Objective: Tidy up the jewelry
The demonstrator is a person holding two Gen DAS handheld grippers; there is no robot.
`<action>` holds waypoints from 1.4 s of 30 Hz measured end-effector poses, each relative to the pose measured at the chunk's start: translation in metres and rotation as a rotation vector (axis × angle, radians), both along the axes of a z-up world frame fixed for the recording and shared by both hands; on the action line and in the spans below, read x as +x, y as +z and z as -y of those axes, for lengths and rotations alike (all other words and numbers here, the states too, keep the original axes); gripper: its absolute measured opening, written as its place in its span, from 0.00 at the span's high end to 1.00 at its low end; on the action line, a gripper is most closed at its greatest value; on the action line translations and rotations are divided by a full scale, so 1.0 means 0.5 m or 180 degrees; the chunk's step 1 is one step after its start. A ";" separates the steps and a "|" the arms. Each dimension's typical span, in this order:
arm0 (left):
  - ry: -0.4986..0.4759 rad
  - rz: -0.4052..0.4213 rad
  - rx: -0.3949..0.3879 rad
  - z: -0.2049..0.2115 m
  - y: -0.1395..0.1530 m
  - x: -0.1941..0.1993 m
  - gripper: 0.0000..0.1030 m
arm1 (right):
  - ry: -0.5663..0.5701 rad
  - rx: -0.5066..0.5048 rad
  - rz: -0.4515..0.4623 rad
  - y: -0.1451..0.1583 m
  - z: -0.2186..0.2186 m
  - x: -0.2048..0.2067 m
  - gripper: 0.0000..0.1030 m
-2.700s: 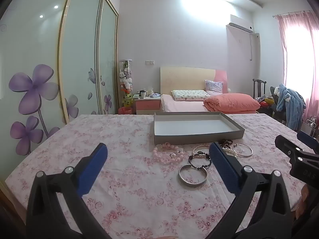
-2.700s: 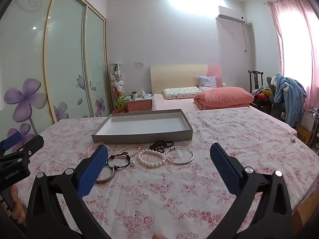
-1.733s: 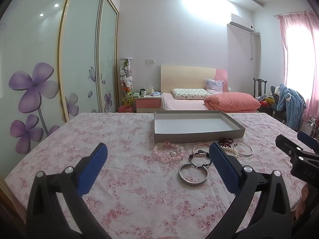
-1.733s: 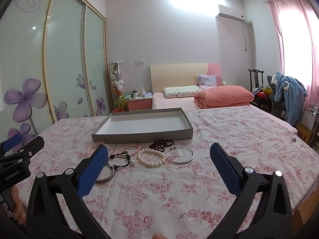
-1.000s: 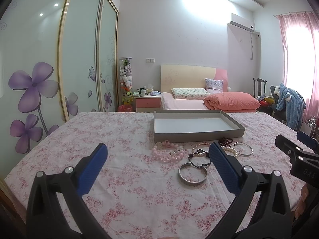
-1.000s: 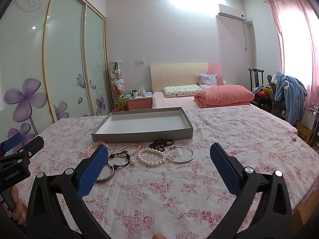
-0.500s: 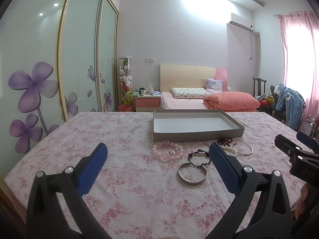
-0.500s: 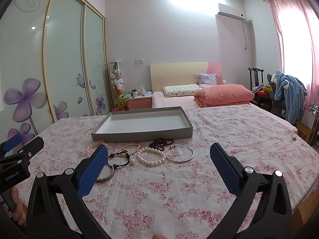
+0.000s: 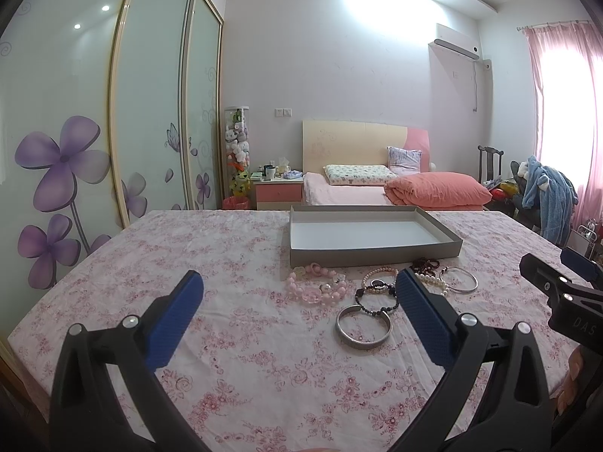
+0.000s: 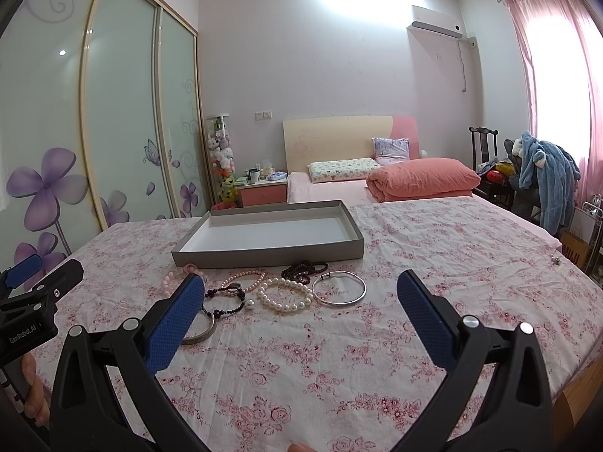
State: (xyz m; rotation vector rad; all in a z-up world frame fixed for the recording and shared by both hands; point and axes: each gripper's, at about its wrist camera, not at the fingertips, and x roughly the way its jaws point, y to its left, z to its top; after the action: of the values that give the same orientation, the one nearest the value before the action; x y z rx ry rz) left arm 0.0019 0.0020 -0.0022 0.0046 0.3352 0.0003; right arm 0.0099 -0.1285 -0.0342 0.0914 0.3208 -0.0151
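A: Item one, the receptacle?

B: Grey tray (image 10: 271,254), shallow, white inside, nothing in it. Lies on the floral cloth (image 10: 433,263), long side facing the grippers, most likely so pieces can be lifted straight over the near wall.

A: Item two, the jewelry?

B: One loose row on the cloth just in front of that wall, none of it in the tray. Leftmost, pink bead bracelet (image 9: 316,288). Next, black bead bracelet (image 9: 376,297), with the broad silver bangle (image 9: 363,327) nearest the grippers and touching it. Then the white pearl bracelet (image 10: 286,295), the dark red beads (image 10: 303,270) close to the tray wall, and the thin silver bangle (image 10: 343,288) at the right end. A slim pink strand (image 10: 245,278) sits among them; whether it is bracelet or necklace I cannot tell at this size.

A: Item three, the tools?

B: Left gripper (image 9: 297,301): jaws spread wide, holding nothing, well back from the row and above the cloth. Right gripper (image 10: 299,303): the same, wide and unladen, its view centred on the pearls and thin bangle.

A: Status?

B: Sorting not begun. The spread jaws suit a first approach; flat bangles will be awkward to pinch off soft cloth.
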 end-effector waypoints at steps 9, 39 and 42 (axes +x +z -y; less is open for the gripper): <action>-0.0003 -0.0012 -0.0001 -0.001 -0.003 0.001 0.04 | -0.0002 -0.0001 -0.0009 0.009 -0.001 -0.004 0.02; -0.0642 -0.1707 0.0351 0.088 -0.171 0.234 0.04 | 0.0057 -0.0176 -0.2031 -0.155 0.086 0.314 0.16; -0.0654 -0.1779 0.0361 0.092 -0.179 0.253 0.04 | 0.0115 -0.0202 -0.1981 -0.149 0.082 0.333 0.16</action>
State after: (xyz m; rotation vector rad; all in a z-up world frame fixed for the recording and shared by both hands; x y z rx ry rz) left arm 0.1285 -0.0439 -0.0915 0.1538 0.8922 -0.1886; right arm 0.1763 -0.1696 -0.1089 0.0154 0.9432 -0.0176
